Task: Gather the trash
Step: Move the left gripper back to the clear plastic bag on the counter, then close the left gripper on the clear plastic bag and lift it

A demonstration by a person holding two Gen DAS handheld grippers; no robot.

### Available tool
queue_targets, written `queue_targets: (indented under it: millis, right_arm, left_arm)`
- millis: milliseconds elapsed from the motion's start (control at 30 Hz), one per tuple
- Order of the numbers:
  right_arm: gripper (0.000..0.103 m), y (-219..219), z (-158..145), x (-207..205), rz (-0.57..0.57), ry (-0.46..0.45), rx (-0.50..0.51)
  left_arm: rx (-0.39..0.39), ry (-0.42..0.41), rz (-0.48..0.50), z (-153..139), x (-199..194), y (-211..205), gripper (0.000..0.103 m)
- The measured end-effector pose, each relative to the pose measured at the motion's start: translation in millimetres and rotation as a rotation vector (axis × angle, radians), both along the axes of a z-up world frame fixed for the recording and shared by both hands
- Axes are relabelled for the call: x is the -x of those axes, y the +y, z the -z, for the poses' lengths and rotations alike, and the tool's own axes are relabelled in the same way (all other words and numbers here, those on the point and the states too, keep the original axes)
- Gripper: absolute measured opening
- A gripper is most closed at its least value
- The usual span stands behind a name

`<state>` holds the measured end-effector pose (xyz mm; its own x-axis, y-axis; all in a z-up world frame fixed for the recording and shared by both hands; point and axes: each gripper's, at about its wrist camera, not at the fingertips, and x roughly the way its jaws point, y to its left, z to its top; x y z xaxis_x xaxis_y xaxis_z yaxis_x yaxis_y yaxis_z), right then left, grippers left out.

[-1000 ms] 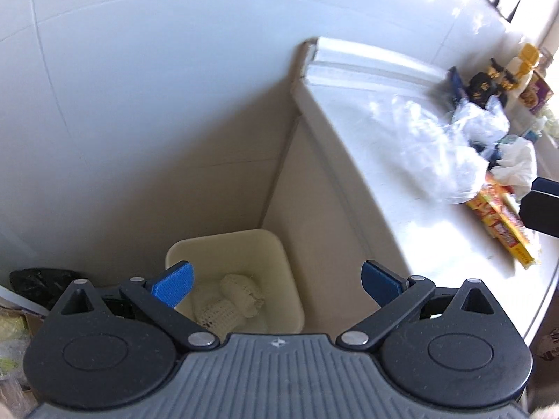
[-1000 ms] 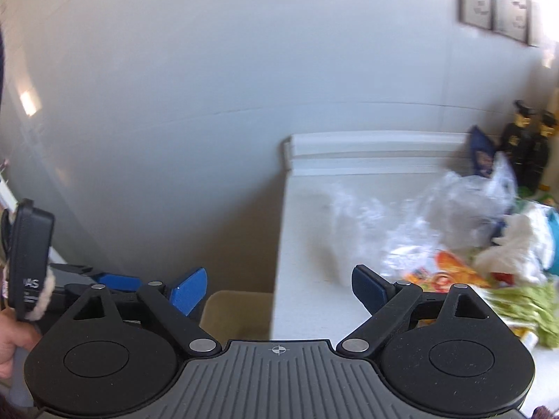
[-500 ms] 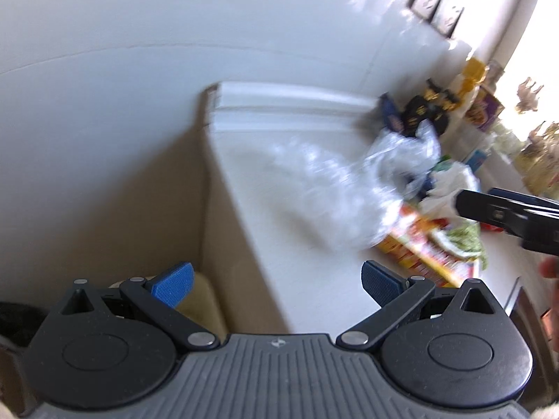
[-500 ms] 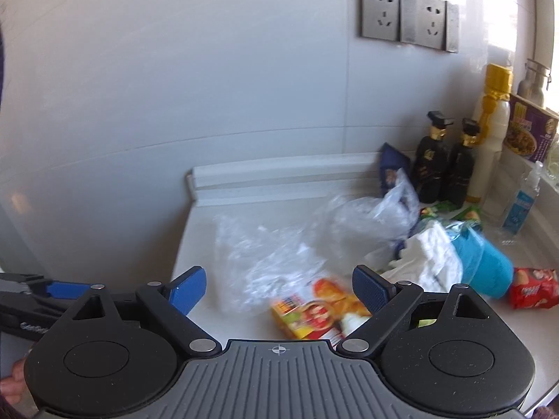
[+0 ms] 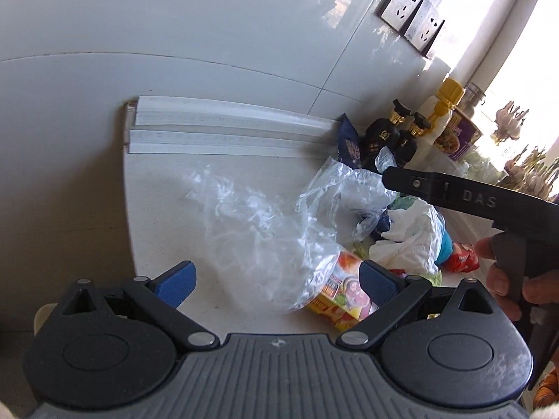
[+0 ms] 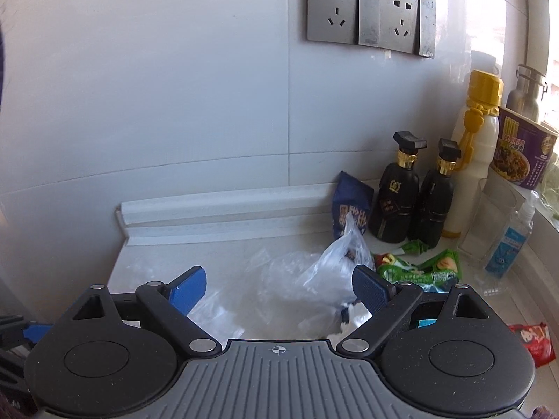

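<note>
Trash lies heaped on a white counter [image 5: 167, 230]. A crumpled clear plastic bag [image 5: 265, 234] lies spread over a yellow and red snack packet [image 5: 340, 295]. A white crumpled bag [image 5: 408, 241] sits to its right. My left gripper [image 5: 276, 284] is open and empty, just short of the clear bag. My right gripper [image 6: 279, 288] hangs open and empty over the clear plastic bag [image 6: 314, 279]. A green wrapper [image 6: 424, 269] and a red packet [image 6: 532, 344] lie to the right. In the left wrist view the right gripper's black body [image 5: 471, 202] shows at the right, held by a hand [image 5: 503, 279].
Two black bottles [image 6: 400, 192] stand against the tiled wall, beside a dark blue snack bag [image 6: 349, 206], a white bottle with a yellow cap [image 6: 475, 146], a purple noodle cup [image 6: 520, 153] and a small clear bottle [image 6: 510, 241]. Wall sockets [image 6: 370, 17] sit above. The counter's left edge [image 5: 127, 209] drops off.
Both grippers have swung right, away from the beige bin beside the counter, and moved in over the trash heap. Both stay open and empty.
</note>
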<state>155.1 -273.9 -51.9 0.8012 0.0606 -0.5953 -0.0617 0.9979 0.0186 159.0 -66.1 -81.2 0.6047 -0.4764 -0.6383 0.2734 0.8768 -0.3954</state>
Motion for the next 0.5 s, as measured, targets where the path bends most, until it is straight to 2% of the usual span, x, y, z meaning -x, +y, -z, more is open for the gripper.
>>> queue_targets:
  millis: [200, 300, 367, 433, 500]
  right_arm:
    - [0.090, -13, 13, -25, 0.015, 0.029, 0.020]
    - [0.088, -19, 20, -37, 0.028, 0.051, 0.026]
    - [0.084, -23, 25, -44, 0.031, 0.068, 0.018]
    - [0.080, -25, 28, -49, 0.034, 0.085, 0.014]
    - [0.071, -27, 31, -53, 0.038, 0.104, 0.007]
  left_arm:
    - [0.003, 0.008, -0.008, 7, -8, -12, 0.091]
    - [-0.005, 0.011, -0.022, 11, -11, -15, 0.084]
    - [-0.015, 0.014, -0.033, 13, -13, -16, 0.077]
    - [-0.015, 0.025, -0.042, 16, -14, -17, 0.074]
    - [-0.007, 0.037, -0.044, 17, -16, -17, 0.070]
